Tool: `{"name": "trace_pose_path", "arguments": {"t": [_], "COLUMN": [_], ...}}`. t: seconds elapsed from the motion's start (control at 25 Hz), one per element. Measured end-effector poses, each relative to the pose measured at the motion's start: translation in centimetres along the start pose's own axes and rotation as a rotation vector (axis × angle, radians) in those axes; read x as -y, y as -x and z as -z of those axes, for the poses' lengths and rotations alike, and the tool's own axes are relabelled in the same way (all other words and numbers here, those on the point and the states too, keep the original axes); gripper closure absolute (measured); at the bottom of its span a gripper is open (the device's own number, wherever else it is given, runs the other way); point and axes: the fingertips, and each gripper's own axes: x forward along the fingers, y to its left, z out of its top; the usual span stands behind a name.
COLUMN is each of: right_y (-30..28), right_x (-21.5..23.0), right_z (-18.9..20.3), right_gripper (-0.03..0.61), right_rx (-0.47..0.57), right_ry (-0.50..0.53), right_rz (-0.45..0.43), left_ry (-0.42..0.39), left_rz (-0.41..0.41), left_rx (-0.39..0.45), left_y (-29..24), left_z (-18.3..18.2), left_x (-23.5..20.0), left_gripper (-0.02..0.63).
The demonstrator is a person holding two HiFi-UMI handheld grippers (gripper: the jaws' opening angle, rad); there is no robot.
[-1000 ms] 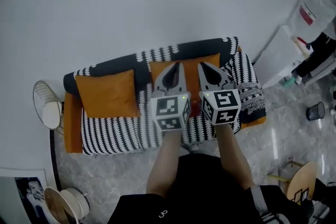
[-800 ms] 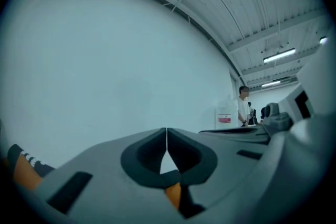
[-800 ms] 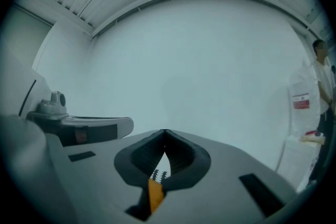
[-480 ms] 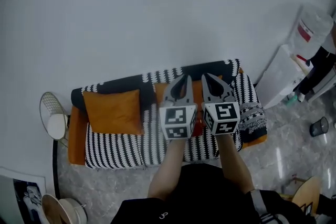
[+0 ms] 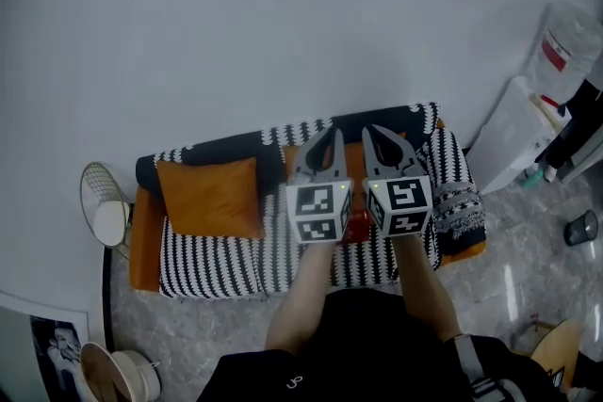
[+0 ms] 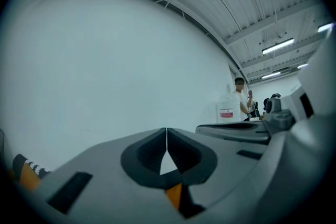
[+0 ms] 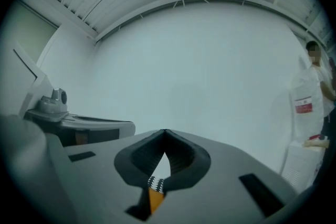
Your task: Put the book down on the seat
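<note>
The left tool (image 5: 332, 138) and the right tool (image 5: 373, 136) are held level, side by side, above the black-and-white patterned sofa (image 5: 219, 153). In each tool's own view the jaws are seen pressed together with nothing caught between them, and only the plain white wall (image 5: 283, 14) lies ahead. No book is being carried.

A small red patch (image 5: 355, 227) is glimpsed between the two marker cubes, down on the striped seat (image 5: 212, 266). It is judged to be the book, though most of it is hidden by the cubes. The put-down is therefore taken as done, and the moment reads as an empty-handed withdrawal.

Against the frame from a second ago, both tools are found lifted and drawn back. The sofa is seen smaller and lower in the head view, and the square orange cushion (image 5: 209, 198) and the round wire basket (image 5: 104, 202) are shifted with it. More bare wall is opened up above. The red patch appears unmoved on the seat.
</note>
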Motion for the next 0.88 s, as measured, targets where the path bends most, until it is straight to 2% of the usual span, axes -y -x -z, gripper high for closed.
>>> {"name": "trace_pose_path", "arguments": {"t": [0.68,0.88], "right_y": [-1.1,-0.9], "right_x": [-0.6,-1.4], "right_z": [0.4,0.3], "right_gripper": [0.569,0.569], "right_rx": [-0.018,-0.014], "right_ry": [0.013,0.054], "right_rz": [-0.021,-0.020], "left_ry": [0.029,0.034], "left_rz": [-0.001,-0.003], "left_rx": [0.005,0.010], "left_y": [0.0,0.6], "left_z": [0.6,0.5], "left_x": [-0.6,-1.0], "left_gripper": [0.600,0.600]}}
